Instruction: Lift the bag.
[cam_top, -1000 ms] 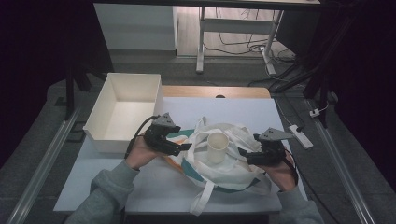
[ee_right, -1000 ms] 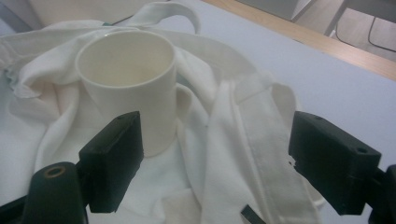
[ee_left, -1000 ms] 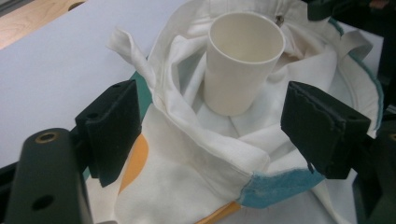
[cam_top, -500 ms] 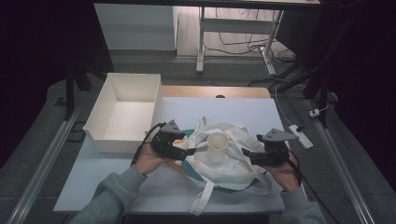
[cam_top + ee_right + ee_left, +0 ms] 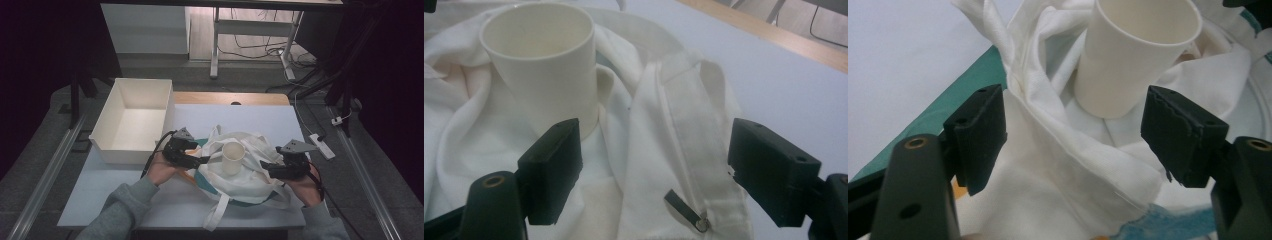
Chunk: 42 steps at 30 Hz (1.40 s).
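Here both the left gripper (image 5: 204, 160) and right gripper (image 5: 263, 165) gape, closing lately, astride the white bag (image 5: 250, 175).

The paper cup (image 5: 1138, 55) hides the cloth bag's (image 5: 1048, 165) folds behind it, and its rim is cut off at the left gripper view's top edge. Crumpled bag fabric covers the cup's base in both gripper views.
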Available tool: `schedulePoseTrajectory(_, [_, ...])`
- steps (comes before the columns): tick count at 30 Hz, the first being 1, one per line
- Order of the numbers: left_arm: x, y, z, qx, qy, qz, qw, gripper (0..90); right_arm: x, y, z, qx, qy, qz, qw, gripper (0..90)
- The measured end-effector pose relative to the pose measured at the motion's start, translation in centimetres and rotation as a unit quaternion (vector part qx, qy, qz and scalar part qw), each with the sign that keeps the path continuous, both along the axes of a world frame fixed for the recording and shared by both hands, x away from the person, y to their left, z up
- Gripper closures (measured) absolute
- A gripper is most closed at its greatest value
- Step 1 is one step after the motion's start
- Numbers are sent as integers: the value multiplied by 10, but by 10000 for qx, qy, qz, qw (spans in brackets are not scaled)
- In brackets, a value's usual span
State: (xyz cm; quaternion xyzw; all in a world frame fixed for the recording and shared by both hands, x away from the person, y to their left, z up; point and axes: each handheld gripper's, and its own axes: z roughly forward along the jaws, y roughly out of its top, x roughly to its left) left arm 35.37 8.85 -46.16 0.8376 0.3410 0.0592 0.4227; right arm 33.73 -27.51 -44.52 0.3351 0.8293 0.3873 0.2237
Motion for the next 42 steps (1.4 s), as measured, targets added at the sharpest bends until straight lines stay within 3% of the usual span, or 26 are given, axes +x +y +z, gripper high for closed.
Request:
schedulePoseTrajectory(10, [5,-1,-6,113,85,215,9997,359,-3,-3,-2,-133,44,-76,9999,239])
schedulePoseTrajectory(16, [7,0,-9,303,72,308,9990,494,-4,-4,-3,-163,52,-89,9998,243])
schedulePoseTrajectory(20, [4,5,-9,265,132,351,9989,611,-7,-7,-4,-216,70,-115,9997,246])
schedulePoseTrajectory(24, [3,4,-12,310,216,333,9987,668,-9,-9,-6,-255,144,-136,9995,252])
schedulePoseTrajectory(32, [5,2,-18,401,371,264,9982,677,-11,-11,-13,-449,336,-263,9981,270])
schedulePoseTrajectory(35, [6,-3,-24,484,451,192,9976,671,-10,-11,-17,-609,387,-430,9965,271])
schedulePoseTrajectory(42, [10,-10,-37,588,660,-4,9961,701,-11,-22,-13,-621,366,-874,9936,306])
